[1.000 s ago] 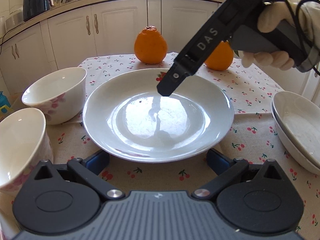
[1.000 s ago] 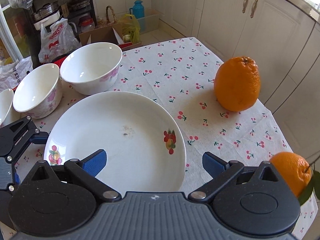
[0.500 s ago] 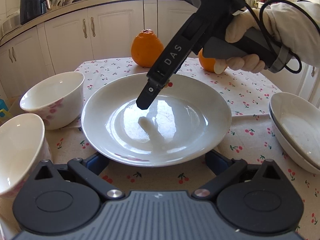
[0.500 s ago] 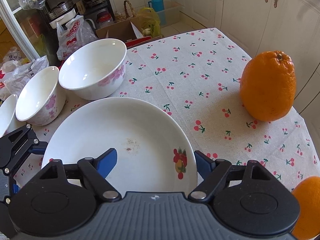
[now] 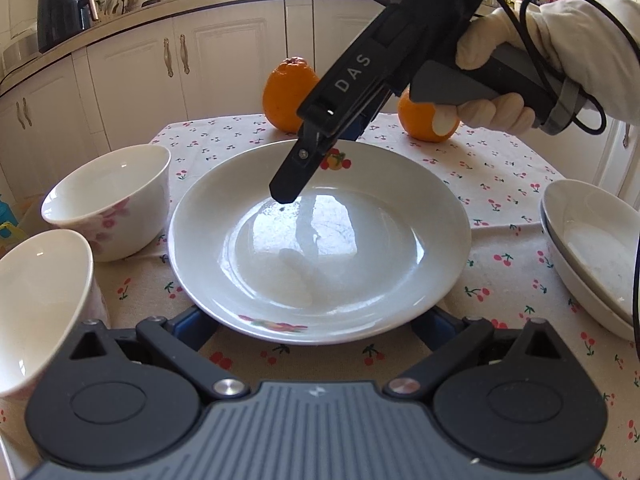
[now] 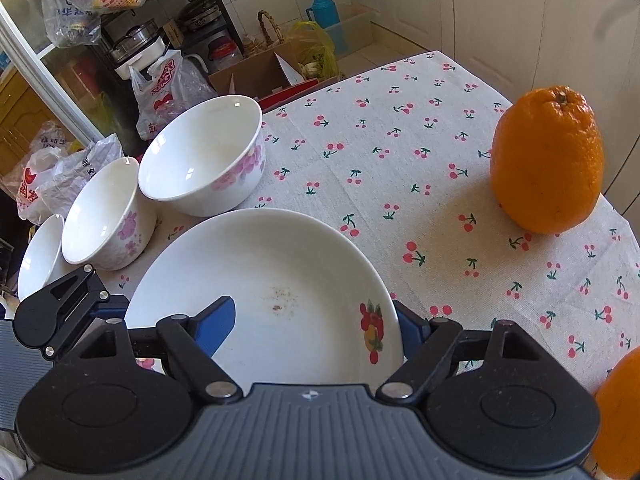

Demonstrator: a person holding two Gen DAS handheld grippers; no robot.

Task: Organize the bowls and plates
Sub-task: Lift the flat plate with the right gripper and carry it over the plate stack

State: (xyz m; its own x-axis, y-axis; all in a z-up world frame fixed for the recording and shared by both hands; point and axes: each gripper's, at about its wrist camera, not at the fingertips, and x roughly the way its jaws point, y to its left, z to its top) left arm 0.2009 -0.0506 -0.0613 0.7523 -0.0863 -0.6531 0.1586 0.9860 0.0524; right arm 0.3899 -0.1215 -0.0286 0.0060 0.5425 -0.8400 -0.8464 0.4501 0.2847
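1. The plate (image 5: 320,240) lies flat, face up, on the tablecloth (image 6: 400,152), bowls (image 6: 200,160) just left of it.
2. Glazed ceramic: stiff, slick, breakable, probably moderately heavy; grip at the rim.
3. It is round, with no long axis.
4. The right gripper (image 6: 316,324) has just been closing, straddling the plate's rim with one finger inside; whether it pinches, I cannot tell.
5. The left gripper (image 5: 316,330) stands open around the plate's near edge.

The right gripper (image 6: 316,320) angles steeply downward, one blue finger (image 6: 218,322) over the plate (image 6: 280,264) and the other outside its rim; its jaws have just been closing. The left gripper (image 5: 316,326) tilts down, spread wide.
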